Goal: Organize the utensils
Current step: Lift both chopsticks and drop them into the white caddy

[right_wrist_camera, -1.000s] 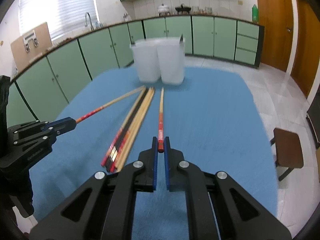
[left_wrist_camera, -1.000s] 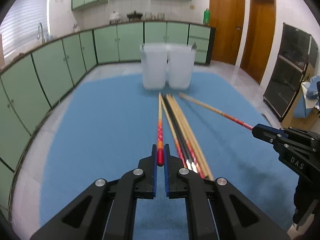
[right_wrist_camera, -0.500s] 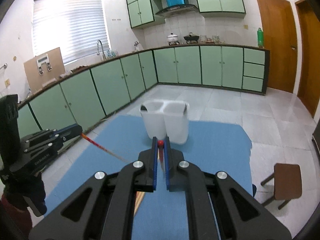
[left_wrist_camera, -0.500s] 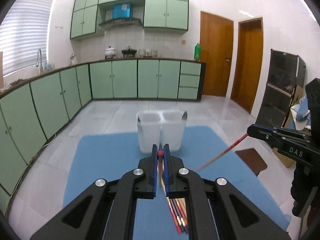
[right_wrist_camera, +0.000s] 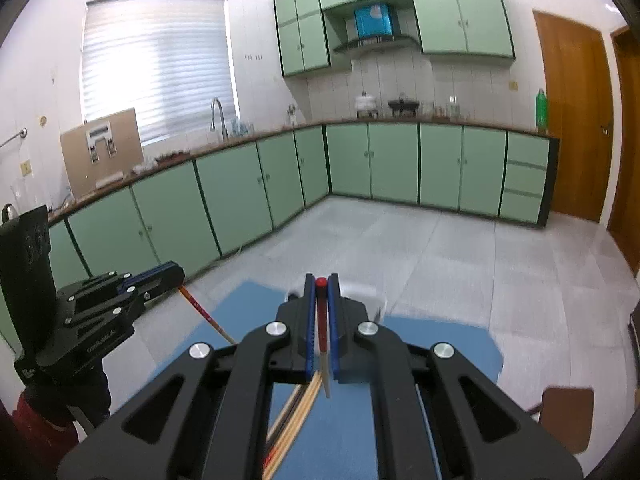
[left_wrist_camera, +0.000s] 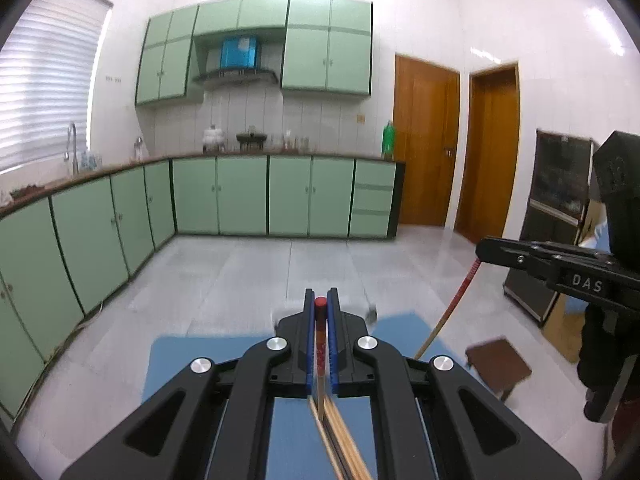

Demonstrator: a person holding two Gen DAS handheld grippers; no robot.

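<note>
My left gripper (left_wrist_camera: 320,312) is shut on a red-ended chopstick (left_wrist_camera: 320,350) that hangs down from the jaws, tip low. My right gripper (right_wrist_camera: 320,300) is shut on another red-ended chopstick (right_wrist_camera: 322,340), also hanging tip down. Both are raised above the blue mat (left_wrist_camera: 188,356). A bundle of loose chopsticks (left_wrist_camera: 340,448) lies on the mat below; it also shows in the right wrist view (right_wrist_camera: 296,416). The white holder is almost hidden behind the jaws; only a blurred edge (right_wrist_camera: 366,292) shows. The right gripper appears in the left wrist view (left_wrist_camera: 560,264), the left gripper in the right wrist view (right_wrist_camera: 120,296).
Green kitchen cabinets (left_wrist_camera: 240,196) line the far walls. A brown stool (left_wrist_camera: 498,364) stands on the floor to the right of the table. Two wooden doors (left_wrist_camera: 424,144) are at the right. Grey tiled floor lies beyond the mat's far edge.
Both grippers have risen and tilted upward, each lifting its chopstick off the mat. The view has swung from the table to the room, and the white holder has dropped behind the jaws.
</note>
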